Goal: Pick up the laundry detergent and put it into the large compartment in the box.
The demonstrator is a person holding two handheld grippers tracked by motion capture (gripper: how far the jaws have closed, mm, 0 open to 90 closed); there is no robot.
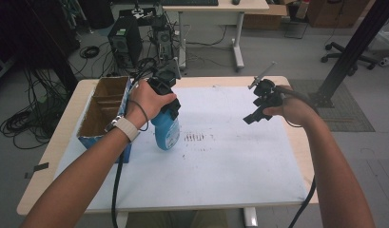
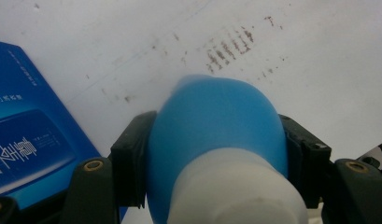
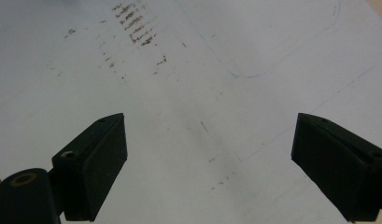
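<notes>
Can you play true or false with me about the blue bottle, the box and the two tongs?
1. The left tongs squeeze the blue bottle. True.
2. The right tongs hold a spoon. False: they are open, with nothing between them.
3. The cardboard box sits at the table's left side. True.
4. The bottle lies inside the box. False: it is upright in the left tongs, beside the box.
5. The white mat has brownish marks on it. True.
</notes>
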